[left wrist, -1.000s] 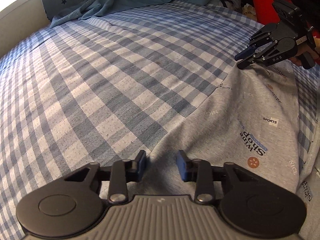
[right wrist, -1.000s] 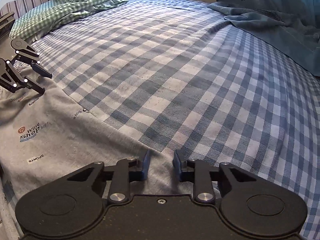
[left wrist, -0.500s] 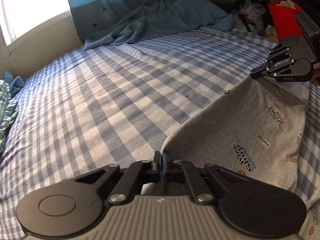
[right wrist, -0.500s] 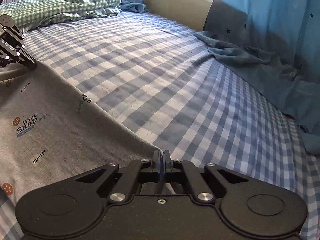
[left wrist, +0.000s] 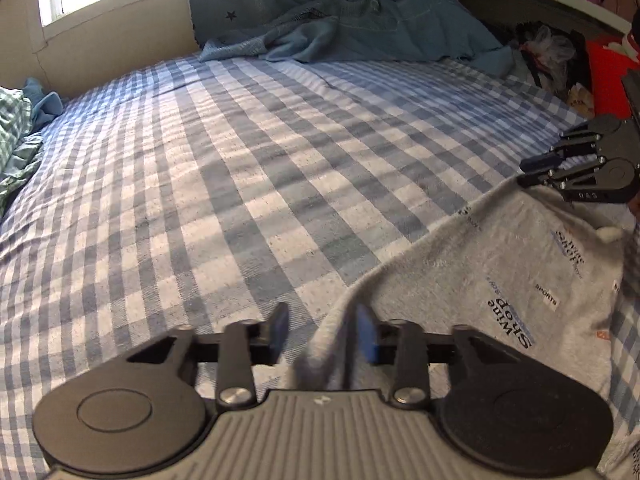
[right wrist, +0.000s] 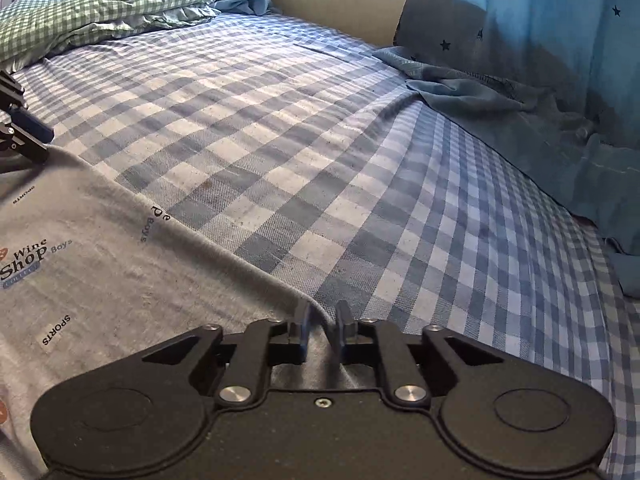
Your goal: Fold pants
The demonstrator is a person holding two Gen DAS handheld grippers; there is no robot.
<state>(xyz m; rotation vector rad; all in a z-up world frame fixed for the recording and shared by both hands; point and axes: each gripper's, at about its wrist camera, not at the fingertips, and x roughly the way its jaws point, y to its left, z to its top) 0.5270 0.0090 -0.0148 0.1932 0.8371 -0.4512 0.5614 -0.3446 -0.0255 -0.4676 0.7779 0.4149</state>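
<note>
1. The grey pants, printed with "Wine Shop" and "SPORTS" labels, lie on the bed, which is covered by a blue and white checked sheet.
2. In the left wrist view, the pants occupy the lower right area. In the right wrist view, the pants occupy the lower left area. One long edge of the fabric runs diagonally between the two grippers.
3. The left gripper sits at the near corner of that edge. Its fingers are opening and stand well apart.
4. A blurred fold of grey fabric hangs in the gap between the left fingers, closer to the right finger. The left finger is clear of the fabric, so the cloth is no longer pinched.
5. The right gripper sits at the opposite corner of the same edge. Its fingers are opening and show a narrow gap.
6. The edge of the pants passes through that gap. Neither pad can be seen pressing on the cloth.
7. In the left wrist view, the right gripper appears at the far right, with its tips parted just above the far corner of the pants.
8. In the right wrist view, the left gripper appears at the left border, at the far corner of the fabric.
9. A crumpled blue blanket lies along the far side of the bed below a blue star-print curtain. A green checked pillow lies at the head of the bed.
</note>
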